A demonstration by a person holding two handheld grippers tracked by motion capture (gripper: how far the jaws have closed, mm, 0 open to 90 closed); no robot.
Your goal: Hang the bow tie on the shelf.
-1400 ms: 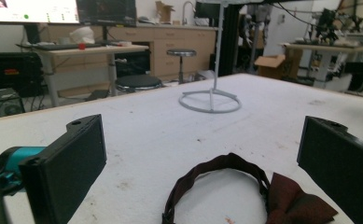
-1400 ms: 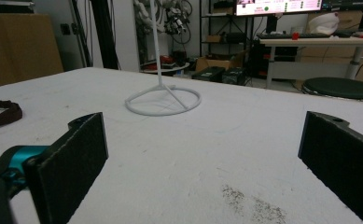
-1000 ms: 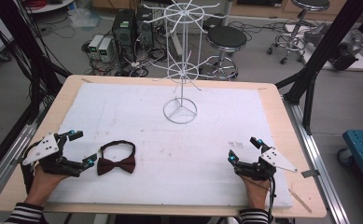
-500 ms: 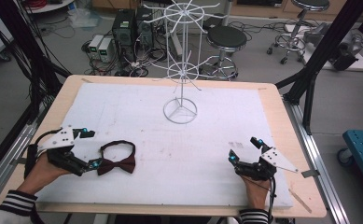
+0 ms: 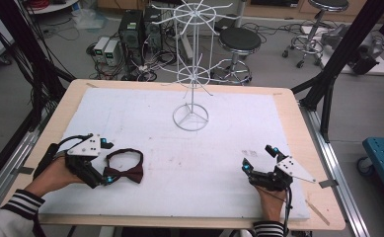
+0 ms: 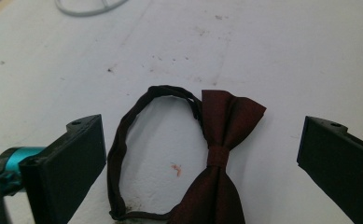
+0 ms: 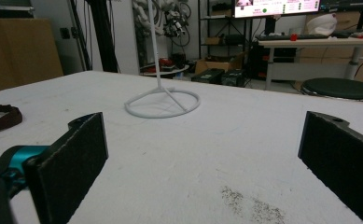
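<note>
1. The left gripper [image 5: 105,163] has its fingers [image 6: 72,163] spread wide and holds nothing; in the left gripper view the two black fingers stand apart on either side of a dark red bow tie [image 6: 219,158].
2. The bow tie lies flat on the white surface [image 5: 194,158] in the gap between those fingers, touching neither. Its knot sits near the middle of the gap, and its dark neck band [image 6: 123,140] curls in a loop toward the left finger.
3. In the high view the bow tie [image 5: 125,170] lies just ahead of the left fingers, with the person's left hand [image 5: 56,173] behind the gripper.
4. The right gripper [image 5: 258,163] also has its fingers [image 7: 72,154] wide apart and empty, resting low over bare surface, well apart from the bow tie.
5. Beyond the right fingers stands a white wire rack [image 5: 192,74] on a ring base [image 7: 163,103], farther up the surface from both grippers.
6. Past the surface's far edge are a black stool [image 5: 240,42] and computer boxes [image 5: 130,32] on the floor.
</note>
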